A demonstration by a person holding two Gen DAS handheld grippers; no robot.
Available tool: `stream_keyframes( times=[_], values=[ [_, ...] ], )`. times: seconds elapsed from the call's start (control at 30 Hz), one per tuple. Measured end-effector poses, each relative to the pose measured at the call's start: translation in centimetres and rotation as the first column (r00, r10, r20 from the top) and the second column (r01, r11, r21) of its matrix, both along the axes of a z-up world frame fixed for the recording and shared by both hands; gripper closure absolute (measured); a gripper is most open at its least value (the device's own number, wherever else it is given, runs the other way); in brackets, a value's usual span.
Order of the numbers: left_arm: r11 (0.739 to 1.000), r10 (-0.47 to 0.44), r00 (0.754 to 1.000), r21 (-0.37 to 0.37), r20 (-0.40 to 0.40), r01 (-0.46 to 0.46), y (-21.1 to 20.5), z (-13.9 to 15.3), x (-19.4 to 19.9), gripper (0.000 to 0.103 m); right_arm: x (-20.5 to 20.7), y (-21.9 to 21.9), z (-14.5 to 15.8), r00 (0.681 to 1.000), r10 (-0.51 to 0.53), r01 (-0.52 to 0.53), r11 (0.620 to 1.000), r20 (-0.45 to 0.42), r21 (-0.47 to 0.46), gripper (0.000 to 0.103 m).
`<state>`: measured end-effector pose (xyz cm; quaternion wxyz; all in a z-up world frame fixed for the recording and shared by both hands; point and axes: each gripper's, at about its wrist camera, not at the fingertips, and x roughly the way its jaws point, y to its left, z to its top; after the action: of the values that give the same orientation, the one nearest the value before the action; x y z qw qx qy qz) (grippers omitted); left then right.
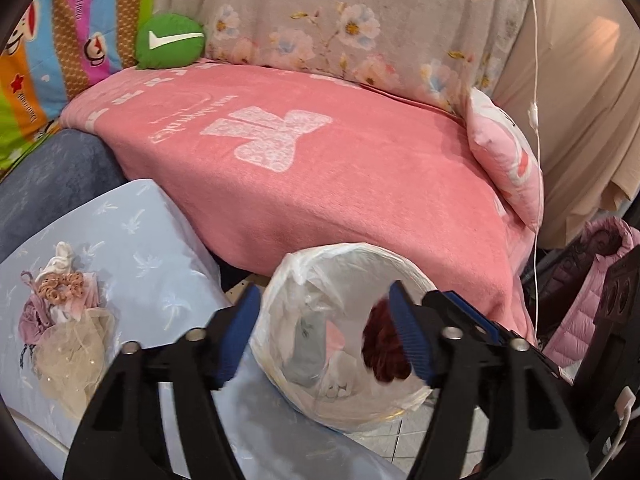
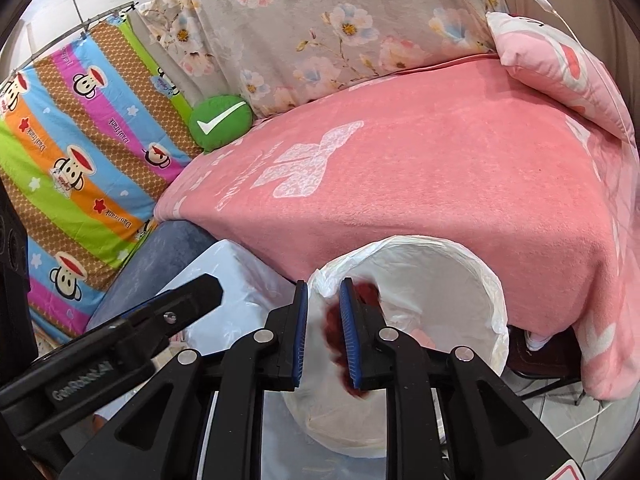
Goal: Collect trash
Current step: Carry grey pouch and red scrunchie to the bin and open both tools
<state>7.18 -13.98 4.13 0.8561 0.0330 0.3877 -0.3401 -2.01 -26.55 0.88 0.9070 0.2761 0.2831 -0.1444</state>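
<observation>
A bin lined with a white plastic bag [image 1: 288, 276] [image 2: 440, 272] stands on the floor just below both grippers. My left gripper [image 1: 324, 292] hangs open wide over its mouth, with nothing between the pads. A dark red fluffy clump [image 1: 380, 344] [image 2: 330, 324] shows blurred inside the bin's mouth, beside the left gripper's right finger. My right gripper [image 2: 324, 286] has a narrow gap; the red clump shows through and behind it, with no pad visibly pressing on it. Grey and white scraps [image 1: 308, 340] lie in the bin. A pile of hair ties and tulle [image 1: 64, 312] rests on the light blue tablecloth [image 1: 140, 232].
A sofa under a pink blanket [image 1: 300, 184] stands right behind the bin, with a green cushion [image 1: 170, 42] and a pink pillow [image 1: 504, 152] on it. A white cable [image 1: 536, 120] hangs at the right. A pink jacket [image 1: 580, 300] lies by dark furniture there.
</observation>
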Motion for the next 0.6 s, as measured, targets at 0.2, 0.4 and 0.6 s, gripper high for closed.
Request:
stream_keyframes(
  times=[0.2,0.4,0.6],
  values=[
    [0.999,0.038,0.999,0.003,-0.013,-0.038,0.9,-0.3,0.6,0.038,0.1,0.6,0.1,1.0,0.009,-0.009,1.0,-0.002,-0.005,0.077],
    [0.998,0.066,0.997,0.002,-0.025,-0.066,2.2,-0.6,0.9,0.038,0.5,1.8,0.0,0.999,0.041,-0.041,0.999,-0.012,-0.009,0.073],
    [0.995,0.097,0.995,-0.005,-0.035,-0.097,3.7,-0.7,1.2,0.038,1.2,3.5,0.0,0.996,0.082,-0.083,0.996,-0.024,-0.019,0.071]
  ],
)
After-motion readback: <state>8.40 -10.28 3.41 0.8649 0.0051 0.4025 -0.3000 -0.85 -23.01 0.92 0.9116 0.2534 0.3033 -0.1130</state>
